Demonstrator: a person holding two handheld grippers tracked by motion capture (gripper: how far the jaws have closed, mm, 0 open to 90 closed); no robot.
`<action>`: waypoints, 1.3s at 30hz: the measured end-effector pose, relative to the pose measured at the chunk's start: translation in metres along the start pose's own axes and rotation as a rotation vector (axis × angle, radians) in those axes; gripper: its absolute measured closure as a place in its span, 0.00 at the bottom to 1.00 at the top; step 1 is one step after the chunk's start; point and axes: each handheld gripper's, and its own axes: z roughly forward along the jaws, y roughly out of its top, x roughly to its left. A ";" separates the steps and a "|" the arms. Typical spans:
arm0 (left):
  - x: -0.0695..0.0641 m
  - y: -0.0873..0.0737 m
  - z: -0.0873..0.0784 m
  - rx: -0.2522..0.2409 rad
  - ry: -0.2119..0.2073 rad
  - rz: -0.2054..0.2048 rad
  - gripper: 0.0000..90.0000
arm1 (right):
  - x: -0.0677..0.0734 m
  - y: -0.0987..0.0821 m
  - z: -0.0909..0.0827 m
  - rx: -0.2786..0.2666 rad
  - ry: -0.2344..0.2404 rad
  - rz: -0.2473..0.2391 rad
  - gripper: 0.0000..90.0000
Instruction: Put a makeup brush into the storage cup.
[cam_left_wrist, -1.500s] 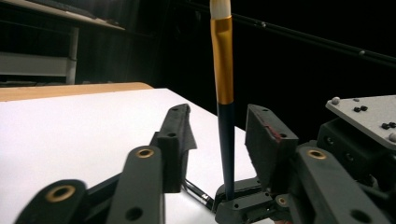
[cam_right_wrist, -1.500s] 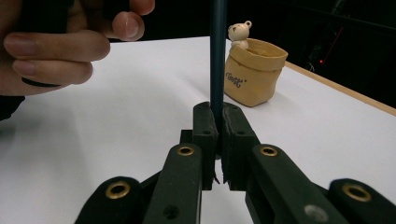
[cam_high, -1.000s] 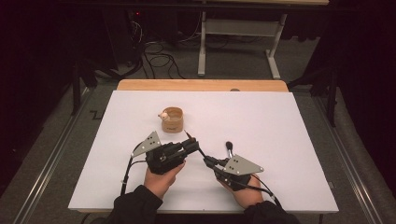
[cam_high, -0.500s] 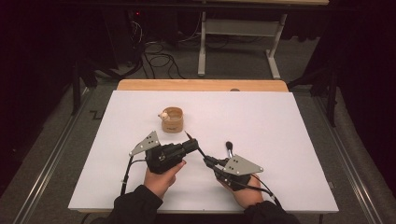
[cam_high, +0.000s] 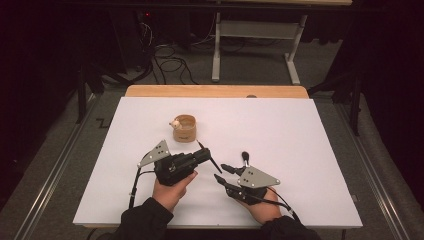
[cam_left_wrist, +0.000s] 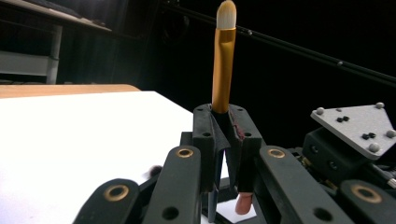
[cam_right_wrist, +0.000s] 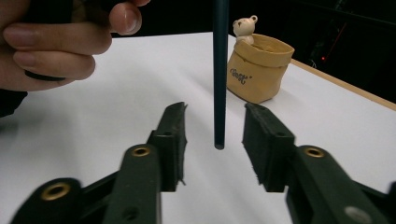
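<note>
A slim brush has a gold ferrule (cam_left_wrist: 223, 65), a pale bristle tip and a dark handle (cam_right_wrist: 219, 70). My left gripper (cam_left_wrist: 223, 114) is shut on it just below the ferrule; in the high view this gripper (cam_high: 205, 153) is at the table's front middle. My right gripper (cam_right_wrist: 215, 128) has just been opening, and the handle's end hangs between its pads without touching them. From above, the right gripper (cam_high: 222, 173) sits close to the right of the left one. A tan pouch-shaped holder (cam_high: 184, 129) with a small bear on its rim (cam_right_wrist: 245, 27) stands just beyond both grippers.
The white tabletop (cam_high: 300, 150) has a wooden strip (cam_high: 215, 91) along its far edge. On the dark floor beyond it are a metal frame (cam_high: 250, 30) and cables. The fingers of the left hand (cam_right_wrist: 51, 42) are close in the right gripper view.
The right gripper's jaws have parted and let go of the brush handle. Both hands have stayed where they were, and the left gripper still holds the brush.
</note>
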 end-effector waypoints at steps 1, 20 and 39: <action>0.000 0.000 0.000 0.000 0.004 0.003 0.93 | 0.000 0.000 0.000 -0.004 -0.003 0.008 0.60; 0.005 0.012 -0.014 0.050 0.142 0.109 0.93 | -0.015 0.000 -0.008 -0.025 0.004 0.135 0.23; 0.006 0.015 -0.019 0.107 0.209 0.163 0.93 | -0.028 0.001 -0.017 -0.040 -0.078 0.185 0.00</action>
